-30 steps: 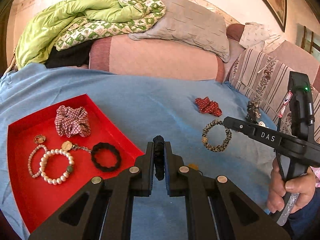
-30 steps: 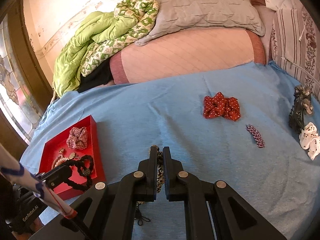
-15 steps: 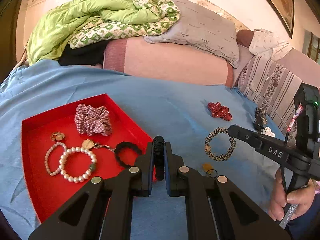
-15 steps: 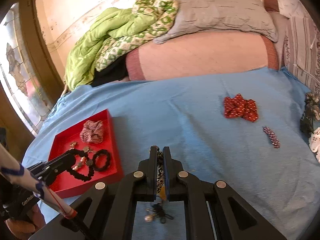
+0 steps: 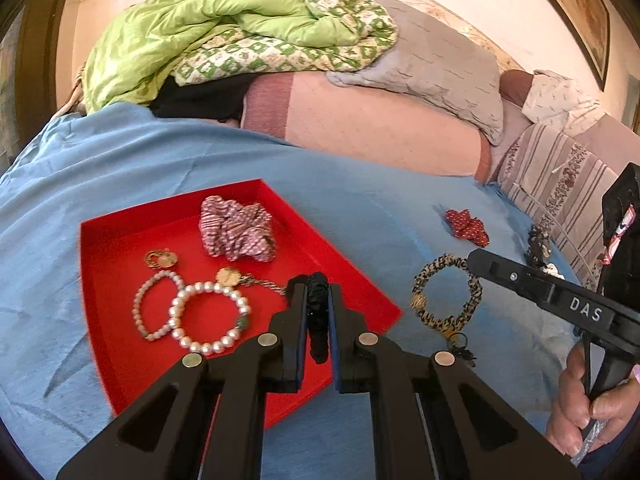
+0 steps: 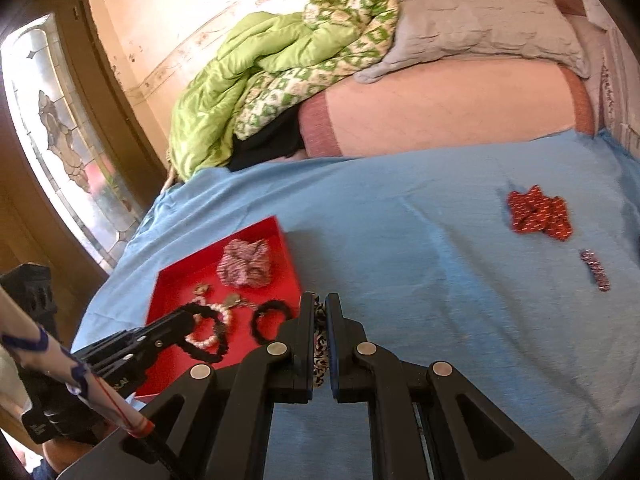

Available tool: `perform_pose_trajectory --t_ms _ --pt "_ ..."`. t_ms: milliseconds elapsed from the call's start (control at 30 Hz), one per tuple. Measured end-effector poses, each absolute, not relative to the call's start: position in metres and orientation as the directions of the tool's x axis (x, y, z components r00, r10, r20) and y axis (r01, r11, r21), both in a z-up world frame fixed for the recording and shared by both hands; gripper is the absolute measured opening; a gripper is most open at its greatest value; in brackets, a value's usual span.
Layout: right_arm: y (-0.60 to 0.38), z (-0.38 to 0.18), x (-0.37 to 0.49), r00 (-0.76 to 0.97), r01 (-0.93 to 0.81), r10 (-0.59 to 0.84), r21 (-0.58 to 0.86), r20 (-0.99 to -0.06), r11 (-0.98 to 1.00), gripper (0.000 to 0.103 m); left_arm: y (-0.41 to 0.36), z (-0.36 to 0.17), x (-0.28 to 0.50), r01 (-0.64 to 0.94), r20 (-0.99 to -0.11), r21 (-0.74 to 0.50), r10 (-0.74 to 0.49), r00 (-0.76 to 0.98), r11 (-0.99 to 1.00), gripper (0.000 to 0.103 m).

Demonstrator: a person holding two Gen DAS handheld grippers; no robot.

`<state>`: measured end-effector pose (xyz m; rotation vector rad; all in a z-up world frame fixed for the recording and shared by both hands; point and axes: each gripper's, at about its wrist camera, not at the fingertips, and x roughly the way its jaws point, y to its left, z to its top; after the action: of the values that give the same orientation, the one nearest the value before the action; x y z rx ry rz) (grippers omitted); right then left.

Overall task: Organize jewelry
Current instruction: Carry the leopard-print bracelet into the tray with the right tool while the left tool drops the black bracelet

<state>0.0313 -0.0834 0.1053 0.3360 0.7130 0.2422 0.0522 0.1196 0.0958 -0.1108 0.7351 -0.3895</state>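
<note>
My left gripper [image 5: 317, 296] is shut on a black braided hair tie [image 5: 318, 320] and holds it over the near right part of the red tray [image 5: 120, 360]. In the tray lie a checked scrunchie [image 5: 236, 232], pearl bracelets [image 5: 208, 318] and gold pendants [image 5: 160, 259]. My right gripper [image 6: 319, 312] is shut on a leopard-print bracelet [image 6: 320, 348], which shows in the left wrist view [image 5: 448, 296] as a hanging ring just right of the tray. The right wrist view shows the left gripper [image 6: 188, 316] with the black hair tie [image 6: 208, 340] and another black tie [image 6: 272, 320] in the tray [image 6: 180, 276].
A red dotted scrunchie [image 6: 538, 218] and a small dark red clip [image 6: 596, 270] lie on the blue sheet [image 6: 440, 240] to the right. More hair pieces [image 5: 538, 242] lie near the striped cushion. Pillows and a green quilt [image 5: 224, 40] are piled at the back.
Both grippers have moved left toward the red tray with their pieces. The left gripper now hangs over the tray; the leopard bracelet has come up beside the tray's right edge.
</note>
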Motion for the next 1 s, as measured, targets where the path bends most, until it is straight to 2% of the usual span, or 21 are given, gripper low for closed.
perform_pose_trajectory --t_ms 533,1000 --pt "0.009 0.085 0.058 0.624 -0.222 0.476 0.443 -0.620 0.869 0.006 0.176 0.082 0.059 0.178 -0.682 -0.248 -0.303 0.666 0.952 0.009" --pt "0.017 0.047 0.076 0.570 -0.172 0.445 0.429 -0.691 0.887 0.006 0.195 0.066 0.061 0.091 -0.740 -0.230 -0.235 0.630 0.969 0.009"
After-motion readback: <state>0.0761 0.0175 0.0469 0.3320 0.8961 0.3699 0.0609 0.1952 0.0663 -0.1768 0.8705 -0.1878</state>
